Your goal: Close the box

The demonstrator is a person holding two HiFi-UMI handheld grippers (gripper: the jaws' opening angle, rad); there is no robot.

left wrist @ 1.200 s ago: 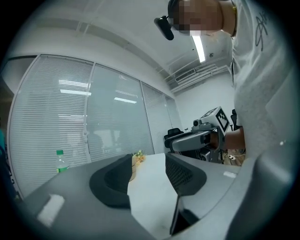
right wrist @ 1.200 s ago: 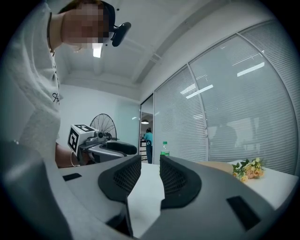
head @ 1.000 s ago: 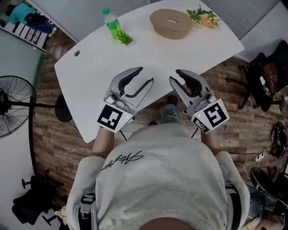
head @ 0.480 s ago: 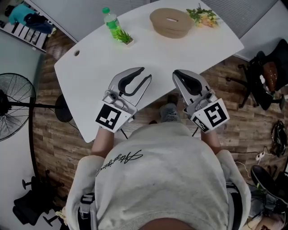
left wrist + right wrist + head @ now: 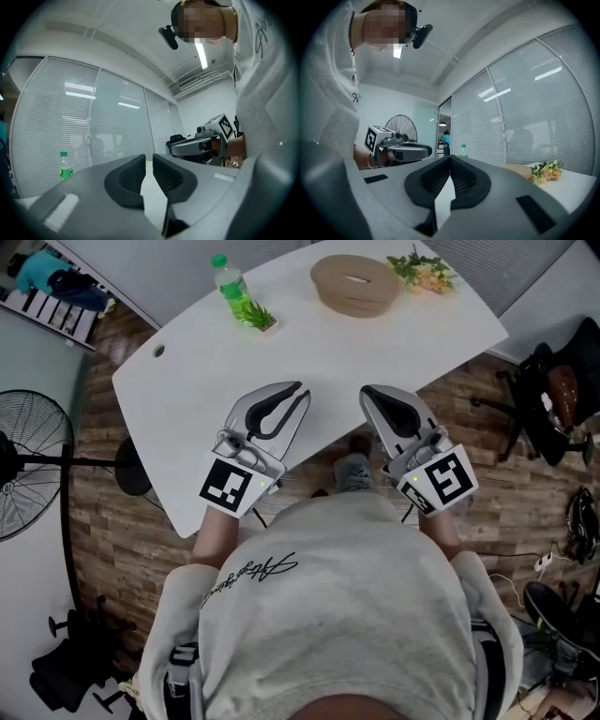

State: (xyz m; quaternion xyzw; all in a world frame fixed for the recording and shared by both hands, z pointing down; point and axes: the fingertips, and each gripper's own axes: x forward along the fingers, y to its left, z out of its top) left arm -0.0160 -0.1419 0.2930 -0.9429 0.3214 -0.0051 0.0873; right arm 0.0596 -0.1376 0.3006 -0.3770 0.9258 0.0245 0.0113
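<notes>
Jaws first, from the head view: the left gripper [image 5: 300,392] has its tips nearly together and the right gripper [image 5: 367,392] has them together. Both are held over the near edge of the white table [image 5: 309,362], and neither carries anything. The box [image 5: 356,285], round and tan with a slot in its top, sits at the far edge, well away from both, between a green bottle [image 5: 230,279] and a spray of flowers [image 5: 424,270]. The left gripper view shows its jaws have just been closing, with a thin slit left and nothing in it. In the right gripper view the tips touch on nothing, and the box is far off beside the flowers. I judge the closing has not begun, and I cannot tell whether the top is seated. The next move calls for reaching across and spreading the jaws if the lid needs a grip.
</notes>
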